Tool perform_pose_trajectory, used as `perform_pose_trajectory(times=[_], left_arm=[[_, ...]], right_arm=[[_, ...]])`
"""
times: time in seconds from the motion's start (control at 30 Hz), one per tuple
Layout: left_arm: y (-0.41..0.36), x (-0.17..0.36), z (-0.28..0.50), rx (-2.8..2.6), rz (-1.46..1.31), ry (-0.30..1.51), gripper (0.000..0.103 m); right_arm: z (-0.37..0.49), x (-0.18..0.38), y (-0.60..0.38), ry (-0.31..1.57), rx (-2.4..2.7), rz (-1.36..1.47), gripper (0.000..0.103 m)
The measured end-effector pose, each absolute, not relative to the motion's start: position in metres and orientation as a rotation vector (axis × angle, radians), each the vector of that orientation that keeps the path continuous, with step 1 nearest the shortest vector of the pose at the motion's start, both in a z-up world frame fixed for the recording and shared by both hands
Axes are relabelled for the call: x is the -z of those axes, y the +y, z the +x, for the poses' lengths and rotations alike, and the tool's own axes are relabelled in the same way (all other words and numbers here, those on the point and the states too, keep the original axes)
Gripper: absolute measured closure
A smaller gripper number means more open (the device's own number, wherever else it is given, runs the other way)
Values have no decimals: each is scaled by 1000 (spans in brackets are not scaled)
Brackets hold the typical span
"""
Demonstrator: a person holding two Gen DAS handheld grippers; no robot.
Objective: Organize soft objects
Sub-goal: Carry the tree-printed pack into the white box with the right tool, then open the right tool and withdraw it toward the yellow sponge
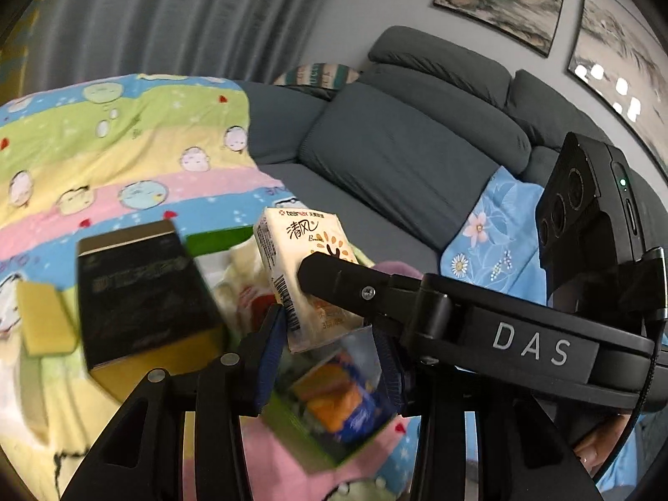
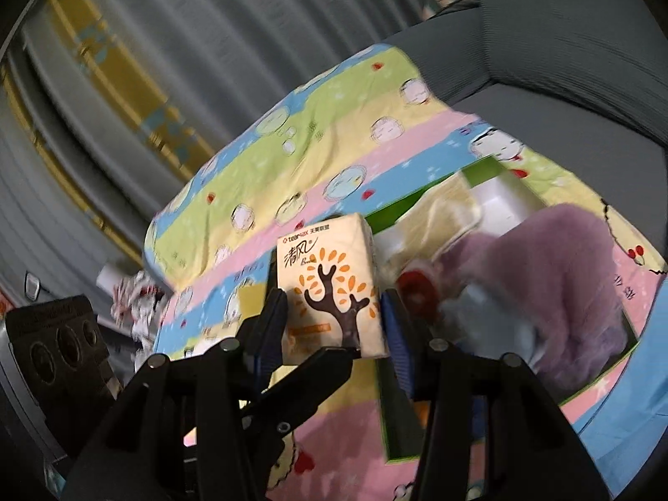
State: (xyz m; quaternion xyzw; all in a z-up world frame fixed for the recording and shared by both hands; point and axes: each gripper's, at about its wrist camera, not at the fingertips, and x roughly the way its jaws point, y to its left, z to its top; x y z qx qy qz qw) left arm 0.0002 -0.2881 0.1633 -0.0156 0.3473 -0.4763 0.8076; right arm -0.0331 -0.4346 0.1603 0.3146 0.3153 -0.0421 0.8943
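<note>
A cream tissue pack (image 2: 330, 288) with an orange tree print sits between my right gripper's (image 2: 334, 313) blue pads, which are shut on it. In the left wrist view the same pack (image 1: 300, 267) is up in the air, with the right gripper's black finger (image 1: 346, 284) across it. My left gripper (image 1: 325, 334) is open just below the pack, and I cannot tell whether its pads touch it. Below lies a green box (image 2: 480, 175) holding a purple fluffy cloth (image 2: 563, 275) and cream cloths. A small orange and blue packet (image 1: 342, 401) lies under the left gripper.
A striped cartoon blanket (image 1: 125, 146) covers the grey sofa (image 1: 409, 146). A black and gold box (image 1: 146, 292) and a yellow sponge (image 1: 41, 321) lie on it at left. A blue floral cloth (image 1: 497, 234) lies at right. Grey curtains hang behind.
</note>
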Motion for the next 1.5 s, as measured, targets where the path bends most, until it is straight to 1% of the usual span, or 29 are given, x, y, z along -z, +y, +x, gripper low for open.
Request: perform_pose_trajectory(times=[0.13,0.37,0.5,0.7,0.87,0.93,1.0,1.03,1.1,1.13,1.17,1.2,1.23,1.37,1.5], left_arm=[[-310,-153,11,1038,-27,775,61],[-326,-127,28,1024,-20,820,61],[-335,-113,32,1022,3,864,61],[-344,-103,28,997,29,880,61],[-338,-105,26,998,27,907,61],[-333,-110,21,996,26,904,60],[-328,-114,17,997,22,919,54],[-324,-116,14,990,24,927,51],[-314,-121,8,970,33,915,49],[-307,-125,3,965,38,902,43],[-303,-127,1,961,42,897,36],[-295,-131,-3,953,46,889,32],[-287,-135,-8,941,44,878,29],[-256,-140,-19,930,-4,848,22],[-225,-129,-21,875,-29,870,21]], right_arm=[[-23,-148,-453,655,143,705,56],[-8,-121,-473,673,187,767,57],[0,-106,-479,713,225,774,58],[0,-101,-481,734,275,738,61],[-5,-105,-477,712,283,712,59],[-9,-108,-473,695,284,698,55],[-18,-116,-468,658,282,694,43],[-23,-119,-466,644,284,695,39],[-31,-126,-459,630,289,679,32],[-35,-130,-455,625,291,662,30],[-40,-135,-449,619,292,639,25],[-47,-140,-443,611,295,619,18],[-50,-142,-440,608,298,612,15],[-70,-147,-421,618,305,602,10],[-70,-150,-402,648,293,551,8]])
